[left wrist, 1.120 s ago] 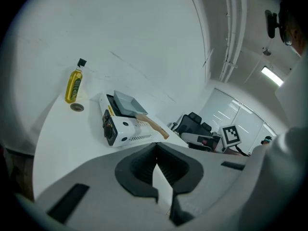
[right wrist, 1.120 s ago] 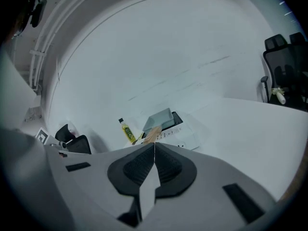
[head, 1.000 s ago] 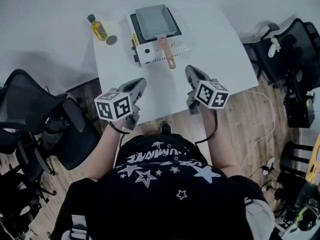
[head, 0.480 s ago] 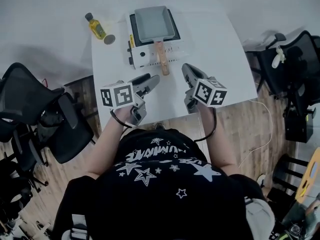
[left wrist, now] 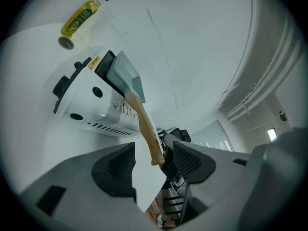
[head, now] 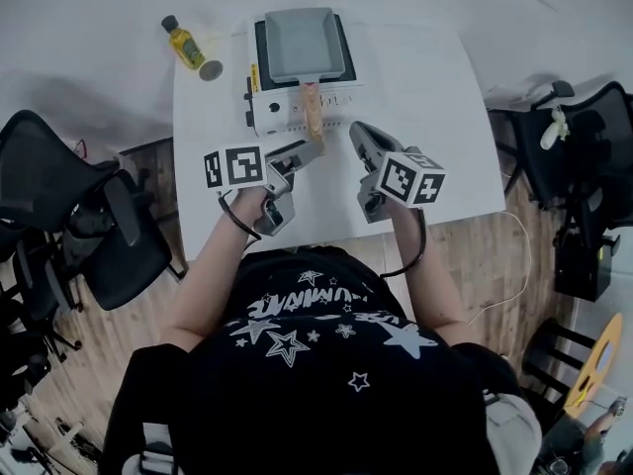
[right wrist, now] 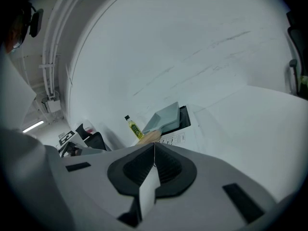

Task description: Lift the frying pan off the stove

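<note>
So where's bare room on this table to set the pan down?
Widest bare table: right of the stove, out to the edge. A narrower strip: left of the stove, this side of the bottle. Crowded in front: the handle of the pan, the left gripper, its jaws having just opened around the handle's end, and the right gripper.

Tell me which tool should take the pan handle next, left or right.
Left. The left tool lines up on the wooden handle: its jaws have just been opening, with the handle's end showing in the gap, ungripped. The right tool is shut and off to the handle's side.
</note>
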Demonstrator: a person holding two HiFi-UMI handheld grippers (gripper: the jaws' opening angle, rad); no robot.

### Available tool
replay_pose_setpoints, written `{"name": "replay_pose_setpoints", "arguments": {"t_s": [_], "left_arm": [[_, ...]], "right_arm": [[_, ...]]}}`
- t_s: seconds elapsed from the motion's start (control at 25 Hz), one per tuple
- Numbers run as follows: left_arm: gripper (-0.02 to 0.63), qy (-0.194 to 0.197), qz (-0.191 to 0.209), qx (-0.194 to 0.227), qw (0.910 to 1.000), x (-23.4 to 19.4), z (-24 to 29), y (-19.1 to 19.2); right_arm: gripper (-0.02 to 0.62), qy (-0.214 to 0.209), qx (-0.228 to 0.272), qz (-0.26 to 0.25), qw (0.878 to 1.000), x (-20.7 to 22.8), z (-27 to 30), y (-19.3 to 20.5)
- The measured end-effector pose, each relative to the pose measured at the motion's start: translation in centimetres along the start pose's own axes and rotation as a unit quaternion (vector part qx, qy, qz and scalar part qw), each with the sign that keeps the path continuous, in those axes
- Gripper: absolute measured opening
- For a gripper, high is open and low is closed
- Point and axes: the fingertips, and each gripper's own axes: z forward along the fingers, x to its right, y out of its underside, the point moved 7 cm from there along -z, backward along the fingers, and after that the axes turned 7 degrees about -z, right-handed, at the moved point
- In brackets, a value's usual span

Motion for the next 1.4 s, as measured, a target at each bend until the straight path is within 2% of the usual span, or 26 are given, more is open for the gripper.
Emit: {"name": "replay_pose_setpoints", "arguments": {"t_s": [0.28,0.44,0.6,0.68,0.8,0.88,0.92,0.96,1.0,1.16,1.4], "left_arm": [[0.229,-0.014,-0.003,-0.008,0.9999,-0.5,2.1,-0.5],[0.199,-0.011,-0.01,-0.01,0.9998,-0.6,2.5,-0.7],[0.137,-0.011,-0.01,-0.014,0.9998,-0.5,2.7,-0.5],[0.133,-0.008,-0.014,-0.011,0.9998,-0.6,2.7,-0.4],[0.126,-0.003,-0.024,-0.008,0.9997,-0.7,2.7,-0.4],[0.121,-0.004,-0.028,-0.008,0.9996,-0.8,2.7,-0.2],[0.12,-0.006,-0.03,-0.008,0.9995,-0.8,2.7,-0.2],[0.118,-0.008,-0.032,-0.009,0.9994,-0.9,2.8,-0.1],[0.117,-0.01,-0.034,-0.01,0.9993,-1.0,2.8,-0.1],[0.112,-0.012,-0.039,-0.009,0.9991,-1.2,2.9,-0.1],[0.11,-0.01,-0.044,-0.009,0.9989,-1.2,2.9,0.0]], "right_arm": [[0.008,-0.027,0.0,0.023,0.999,0.6,1.4,-0.3],[0.008,-0.037,-0.003,0.041,0.998,0.9,1.9,-0.2],[0.008,-0.06,-0.018,0.096,0.993,1.4,2.6,0.2],[0.008,-0.096,-0.028,0.144,0.985,1.3,3.1,0.3],[0.009,-0.157,-0.022,0.229,0.96,1.1,4.0,0.4],[0.011,-0.179,-0.02,0.261,0.949,1.3,4.7,0.3],[0.034,-0.186,-0.029,0.268,0.945,1.3,5.1,0.3],[0.121,-0.195,-0.042,0.275,0.941,1.3,5.6,0.5],[0.176,-0.207,-0.056,0.282,0.935,1.4,6.1,0.6],[0.192,-0.252,-0.088,0.319,0.91,1.1,8.2,0.9],[0.19,-0.265,-0.112,0.338,0.896,0.3,10.4,1.3]]}}
